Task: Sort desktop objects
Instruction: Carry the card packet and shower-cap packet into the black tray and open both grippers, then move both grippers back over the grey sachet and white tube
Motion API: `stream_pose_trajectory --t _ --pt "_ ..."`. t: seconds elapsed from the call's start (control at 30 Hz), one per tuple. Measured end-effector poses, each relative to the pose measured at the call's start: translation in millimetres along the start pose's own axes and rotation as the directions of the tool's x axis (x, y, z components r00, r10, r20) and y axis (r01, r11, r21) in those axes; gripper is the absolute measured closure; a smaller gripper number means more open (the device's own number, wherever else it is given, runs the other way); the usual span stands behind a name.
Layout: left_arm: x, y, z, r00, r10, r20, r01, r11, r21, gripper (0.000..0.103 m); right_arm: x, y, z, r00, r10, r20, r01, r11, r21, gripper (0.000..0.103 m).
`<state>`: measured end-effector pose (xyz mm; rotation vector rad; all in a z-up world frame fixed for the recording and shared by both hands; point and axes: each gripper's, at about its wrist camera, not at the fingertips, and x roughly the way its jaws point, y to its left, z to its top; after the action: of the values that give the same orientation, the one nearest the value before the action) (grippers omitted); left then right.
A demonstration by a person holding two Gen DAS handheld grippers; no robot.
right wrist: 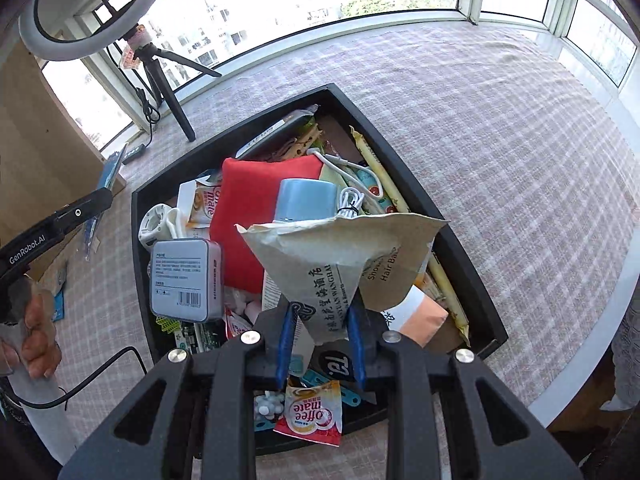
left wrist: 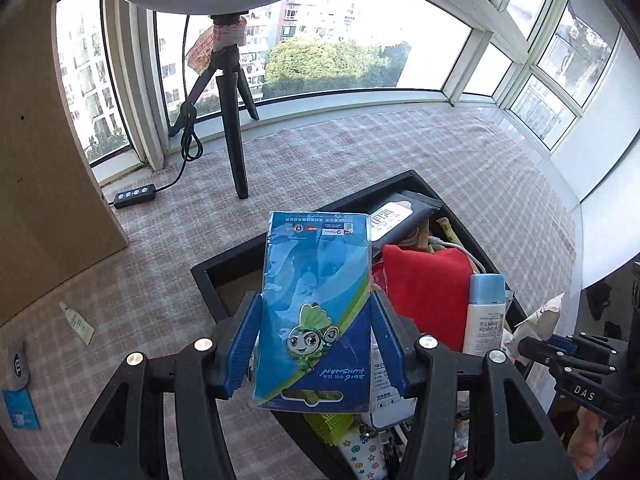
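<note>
Your left gripper point(left wrist: 316, 344) clamps blue pack point(left wrist: 316, 300) above black tray point(left wrist: 224, 264) — your right gripper point(right wrist: 322, 344) pinches paper sachet point(right wrist: 340, 256) over same tray

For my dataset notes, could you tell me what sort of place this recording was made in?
Probably a high-rise flat's bay-window nook: tall windows overlook apartment blocks, a checked cloth covers the surface, and a ring light on a tripod stands beside a cluttered black tray.
</note>
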<state>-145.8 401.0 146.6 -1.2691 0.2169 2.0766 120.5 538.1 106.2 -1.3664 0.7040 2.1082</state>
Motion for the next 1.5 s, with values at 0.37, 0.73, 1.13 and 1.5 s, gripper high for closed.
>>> stream_pose_trajectory --t 0.37,0.73,1.13,1.5 --pt "6 -6 10 1.000 -0.021 -0.015 0.021 1.000 0.003 0.040 -17 -26 7 0.999 0.009 0.048 -0.013 0.996 0.092 0.046" --pt "-28 50 -10 0.996 0.085 0.025 -0.083 0.994 -0.070 0.040 -21 24 17 0.995 0.072 0.063 -0.072 0.997 0.000 0.046" --pt "-63 190 -64 0.957 0.287 -0.031 -0.285 0.920 -0.268 0.040 10 184 33 0.989 0.149 0.007 -0.139 0.939 -0.313 0.046" --pt "-73 305 -104 0.896 0.421 -0.142 -0.441 0.803 -0.401 0.041 56 342 25 0.976 0.197 -0.092 -0.214 0.808 -0.549 0.046"
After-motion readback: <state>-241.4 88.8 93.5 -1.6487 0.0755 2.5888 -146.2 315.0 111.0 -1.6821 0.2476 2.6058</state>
